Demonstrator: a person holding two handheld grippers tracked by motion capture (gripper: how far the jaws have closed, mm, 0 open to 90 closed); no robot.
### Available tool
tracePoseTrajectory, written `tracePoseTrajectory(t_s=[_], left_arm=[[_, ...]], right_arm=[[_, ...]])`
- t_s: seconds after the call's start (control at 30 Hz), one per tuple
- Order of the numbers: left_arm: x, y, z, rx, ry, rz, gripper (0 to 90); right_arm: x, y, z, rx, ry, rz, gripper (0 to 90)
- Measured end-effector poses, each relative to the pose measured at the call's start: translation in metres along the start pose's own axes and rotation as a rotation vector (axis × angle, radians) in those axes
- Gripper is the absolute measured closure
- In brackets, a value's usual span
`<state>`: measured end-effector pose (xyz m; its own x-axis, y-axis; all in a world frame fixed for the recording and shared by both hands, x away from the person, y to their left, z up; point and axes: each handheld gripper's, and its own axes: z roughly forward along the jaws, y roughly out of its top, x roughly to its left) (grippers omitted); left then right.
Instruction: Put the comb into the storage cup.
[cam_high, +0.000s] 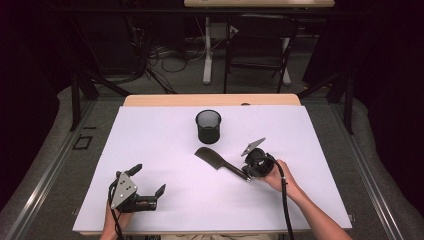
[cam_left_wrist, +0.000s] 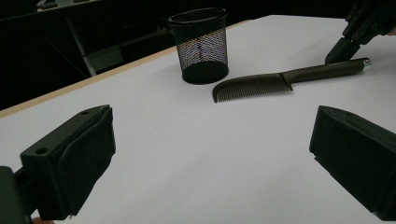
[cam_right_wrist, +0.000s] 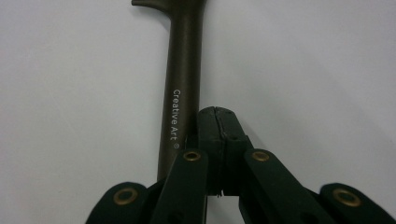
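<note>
Right gripper view: right hand-held gripper (cam_right_wrist: 217, 116), jaws closed and empty, beside the comb (cam_right_wrist: 180, 93) handle. Next, likely open and straddle it. Left hand-held gripper (cam_left_wrist: 210, 154) idles wide open.

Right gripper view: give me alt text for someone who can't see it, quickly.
The right gripper has its two black jaws shut together, empty, beside the handle of a dark comb lying on the white table. The handle runs up the picture and bears the words "Creative Art".
</note>
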<state>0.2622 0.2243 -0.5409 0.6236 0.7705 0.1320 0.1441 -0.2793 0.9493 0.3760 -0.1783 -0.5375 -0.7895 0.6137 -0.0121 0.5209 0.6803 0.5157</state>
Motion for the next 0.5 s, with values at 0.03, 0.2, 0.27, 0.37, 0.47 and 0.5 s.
tracePoseTrajectory(t_s=[0.03, 0.2, 0.27, 0.37, 0.47, 0.5], left_arm=[[0.0001, 0.0, -0.0001, 0.0, 0.001, 0.0, 0.4], [0.0001, 0.0001, 0.0, 0.0, 0.0, 0.001, 0.4], [0.0001, 0.0002, -0.0002, 0.0, 0.0, 0.003, 0.4], [0.0003, 0.0, -0.0003, 0.001, 0.0, 0.0, 0.4], [0.0002, 0.0, -0.0003, 0.0, 0.0, 0.001, 0.4], [0.0001, 0.0001, -0.0004, -0.001, 0.002, 0.0, 0.4]], right_arm=[[-0.0001, -0.0001, 0.0, -0.002, -0.001, -0.001, 90.0], [-0.0001, 0.0002, -0.0002, -0.003, -0.001, 0.0, 90.0], [-0.0006, 0.0, -0.0013, -0.007, -0.003, 0.009, 88.1], [-0.0031, -0.0001, -0.0036, -0.015, -0.008, 0.011, 82.2], [-0.0054, -0.0001, -0.006, -0.032, -0.017, 0.021, 74.6], [-0.0069, -0.0003, -0.007, -0.04, -0.017, 0.015, 72.9]])
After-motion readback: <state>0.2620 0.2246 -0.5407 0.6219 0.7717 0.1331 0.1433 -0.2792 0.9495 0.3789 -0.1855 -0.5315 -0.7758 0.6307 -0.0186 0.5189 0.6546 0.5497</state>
